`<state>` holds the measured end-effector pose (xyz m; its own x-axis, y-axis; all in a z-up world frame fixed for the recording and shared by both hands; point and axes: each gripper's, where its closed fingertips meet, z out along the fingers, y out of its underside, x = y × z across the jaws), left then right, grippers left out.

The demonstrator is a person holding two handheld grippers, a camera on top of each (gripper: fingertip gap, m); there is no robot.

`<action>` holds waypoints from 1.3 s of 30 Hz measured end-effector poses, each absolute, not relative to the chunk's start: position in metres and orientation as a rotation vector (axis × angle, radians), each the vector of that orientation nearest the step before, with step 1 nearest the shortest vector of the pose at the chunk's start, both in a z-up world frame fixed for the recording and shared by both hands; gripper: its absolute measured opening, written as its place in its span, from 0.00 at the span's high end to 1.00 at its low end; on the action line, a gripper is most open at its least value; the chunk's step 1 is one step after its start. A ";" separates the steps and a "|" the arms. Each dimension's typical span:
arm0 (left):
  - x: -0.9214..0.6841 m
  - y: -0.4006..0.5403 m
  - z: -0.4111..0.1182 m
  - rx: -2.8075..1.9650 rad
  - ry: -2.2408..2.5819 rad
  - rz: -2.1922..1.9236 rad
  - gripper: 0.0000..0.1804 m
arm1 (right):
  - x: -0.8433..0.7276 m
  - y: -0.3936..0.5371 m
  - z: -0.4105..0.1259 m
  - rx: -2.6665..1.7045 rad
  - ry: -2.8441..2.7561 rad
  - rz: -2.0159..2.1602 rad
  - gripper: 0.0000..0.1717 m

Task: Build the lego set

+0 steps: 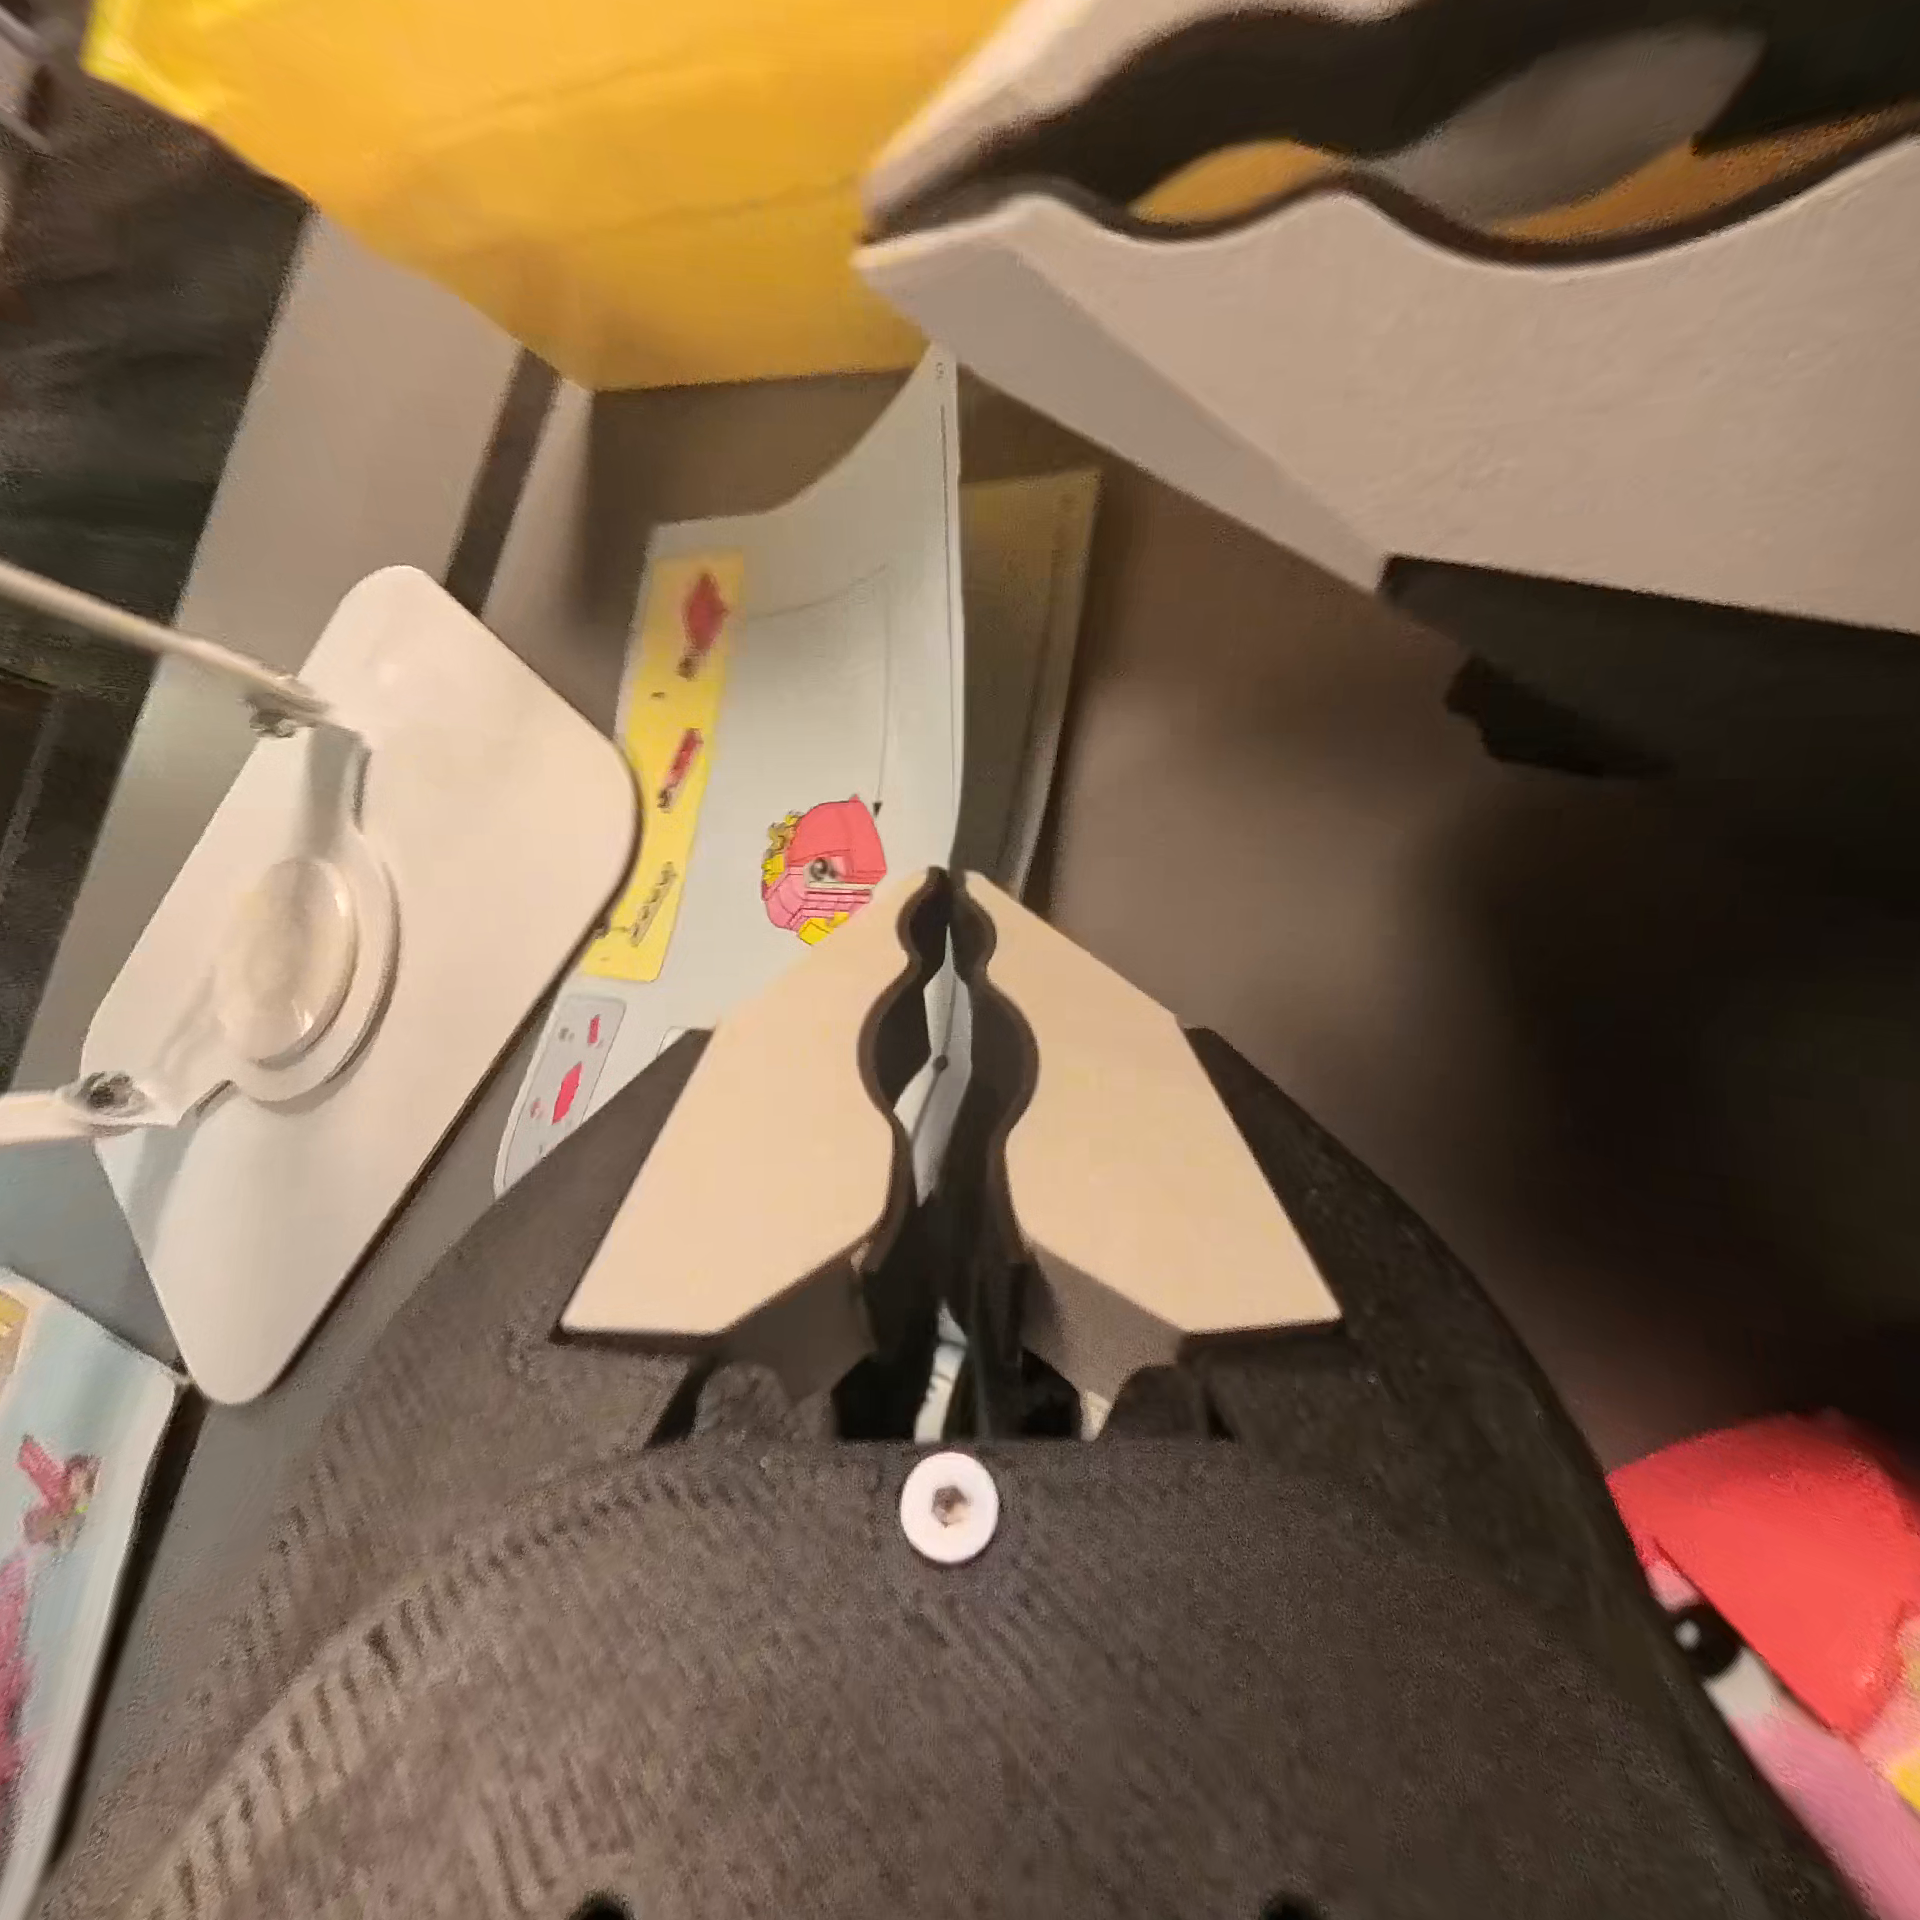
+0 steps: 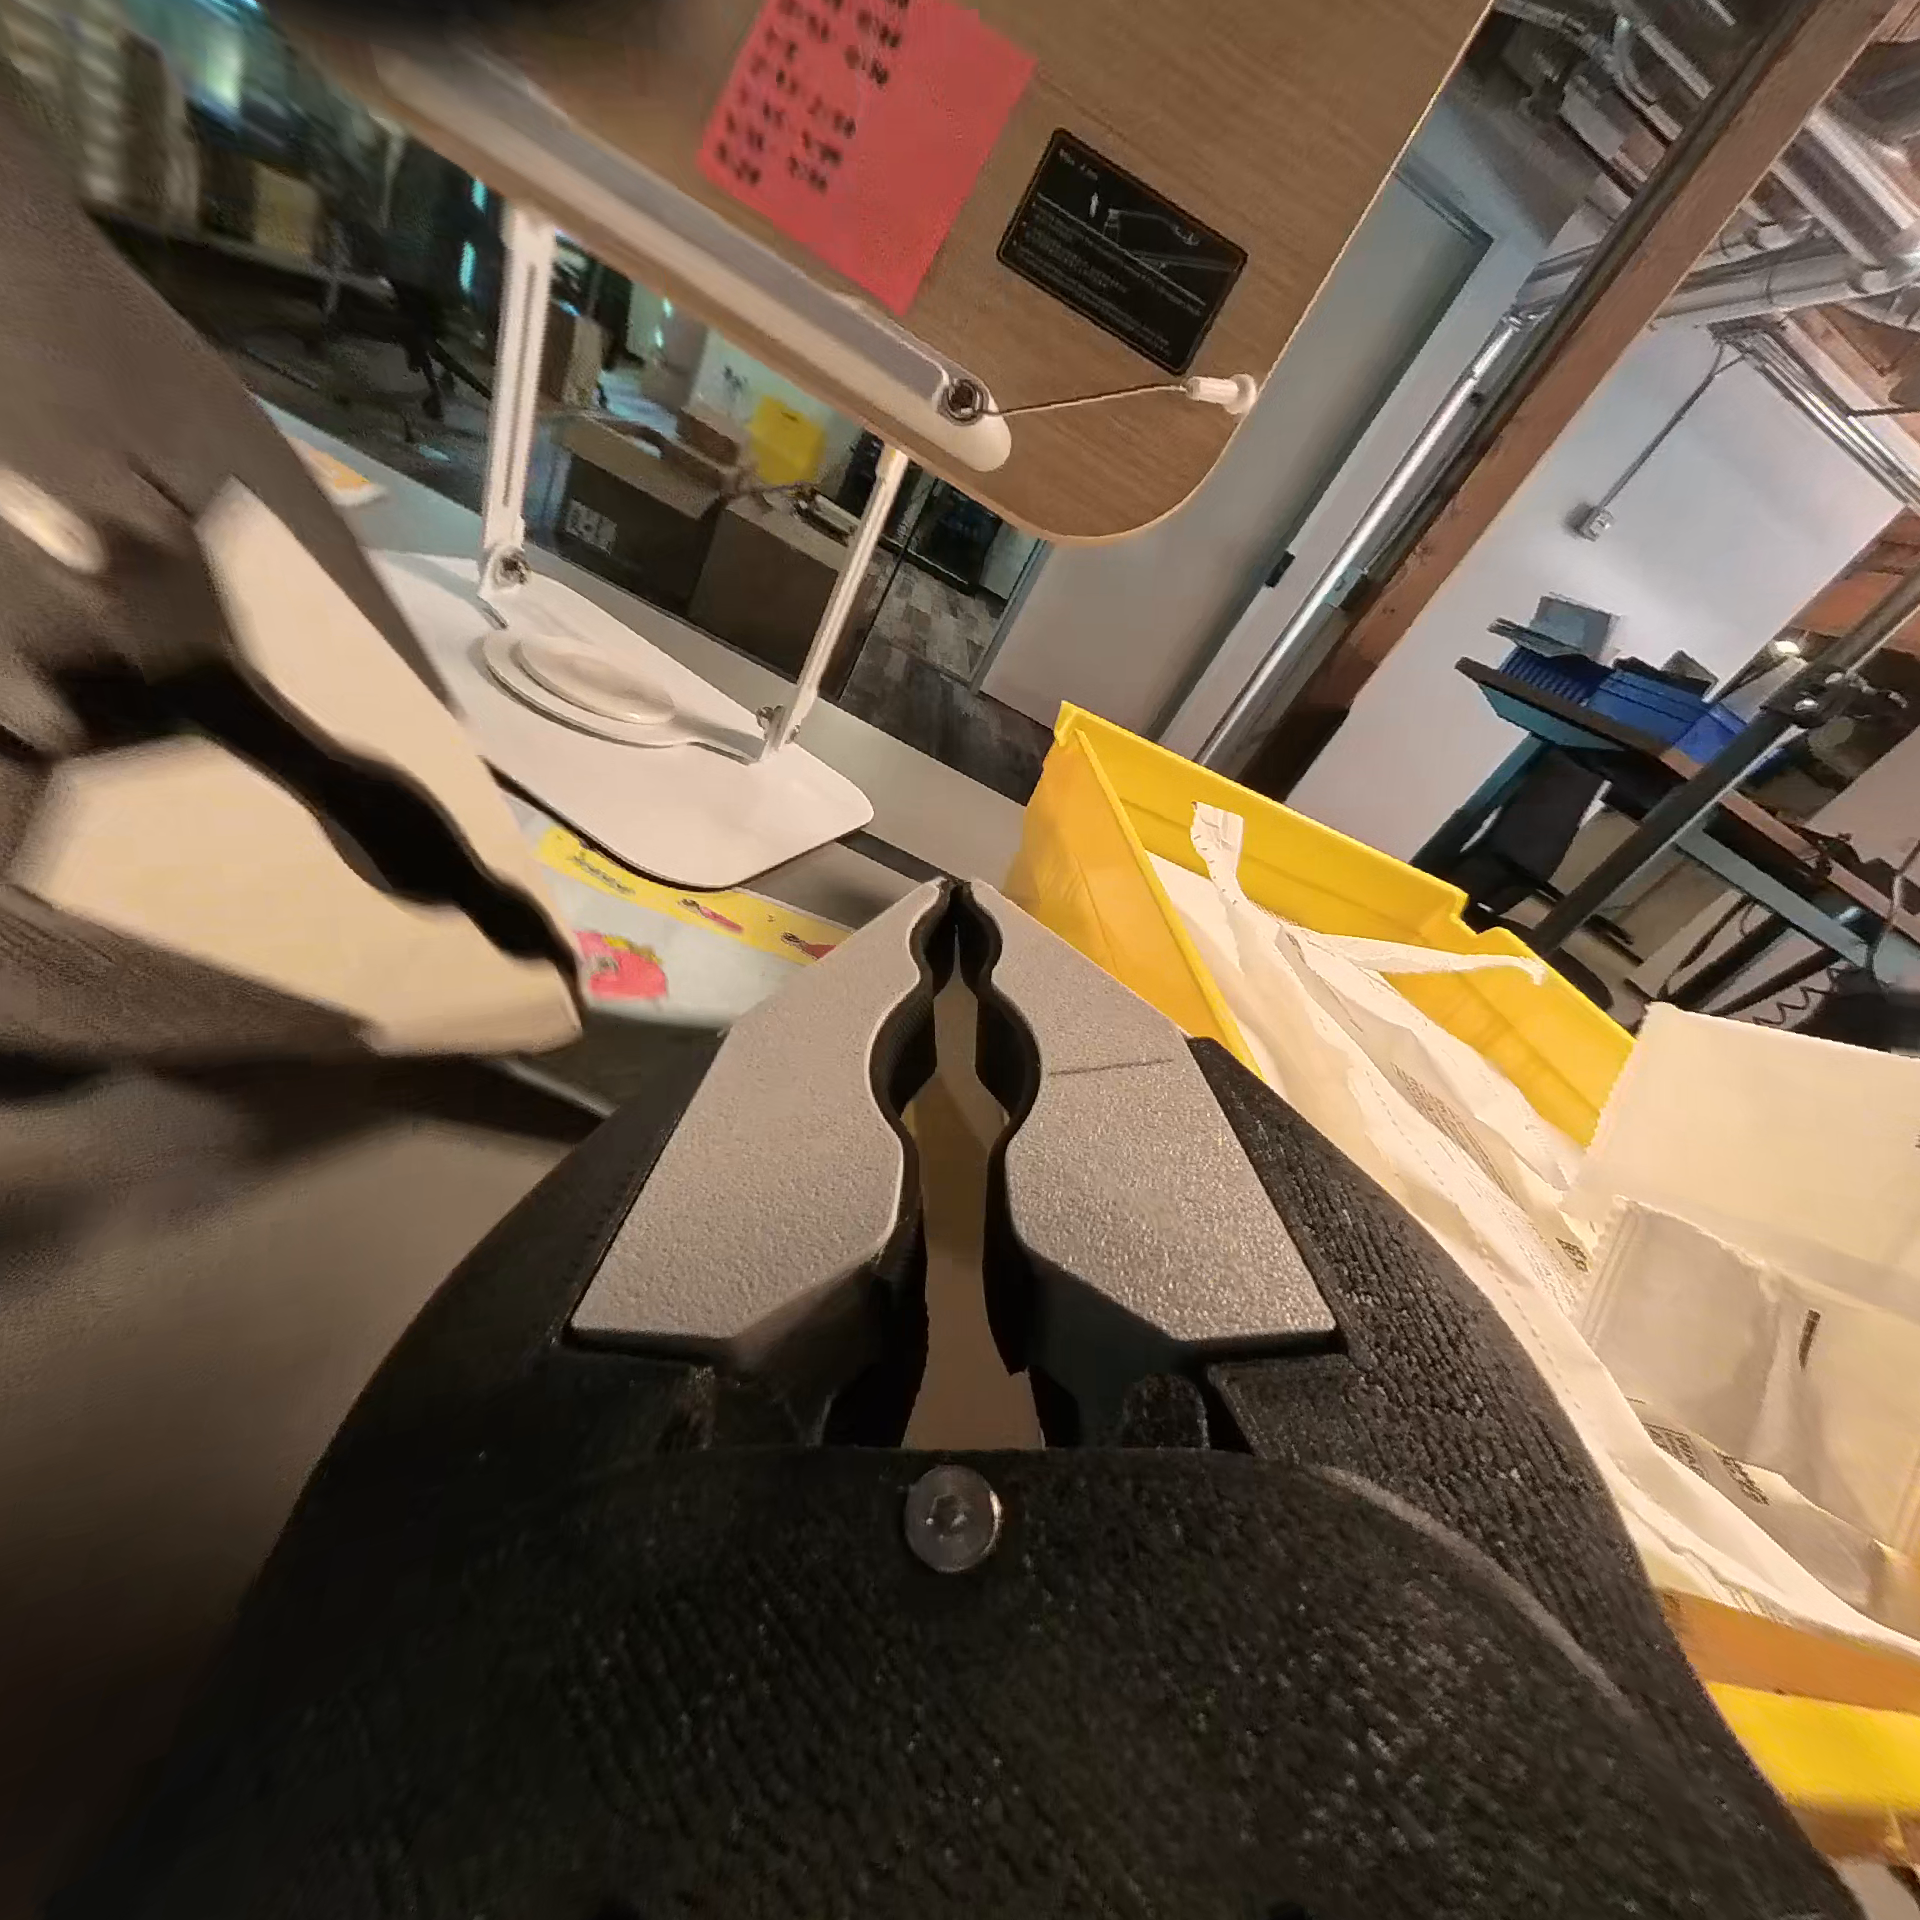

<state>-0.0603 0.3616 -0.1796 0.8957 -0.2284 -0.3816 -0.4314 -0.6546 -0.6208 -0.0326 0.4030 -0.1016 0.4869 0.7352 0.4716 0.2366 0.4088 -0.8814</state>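
The open instruction booklet (image 1: 821,727) lies on the grey table and shows a pink and yellow model. My left gripper (image 1: 951,883) is shut on the right edge of a pale page, which curls up off the booklet and runs between the fingers. The right wrist view shows the same gripper (image 2: 566,987) blurred, low over the booklet (image 2: 675,956). My right gripper (image 2: 954,891) is shut, its tips touching with nothing seen between them. It also shows at the top right of the left wrist view (image 1: 878,223). A red and pink lego build (image 1: 1787,1558) sits at the lower right.
A white stand base (image 1: 364,935) rests on the booklet's left side, and it also shows in the right wrist view (image 2: 665,790). A yellow bin (image 2: 1122,862) holding white paper bags (image 2: 1455,1091) stands to the right and shows in the left wrist view (image 1: 571,156). A wooden panel (image 2: 1195,125) hangs overhead. Tip to tip, the grippers are about 9 centimeters apart. The wooden panel (image 2: 1195,125) lies some 25 centimeters from my right tips, 30 centimeters from my left tips.
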 end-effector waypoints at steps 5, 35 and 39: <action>-0.069 0.340 -0.156 -2.181 0.316 0.282 1.00 | -0.028 0.409 -0.109 -1.197 -1.068 0.316 1.00; -0.024 0.356 -0.072 -1.846 0.334 -0.402 0.83 | -0.058 0.377 -0.116 -1.023 -1.244 0.332 1.00; -0.017 0.361 -0.077 -1.853 0.340 -0.496 0.83 | -0.058 0.377 -0.116 -1.023 -1.248 0.329 1.00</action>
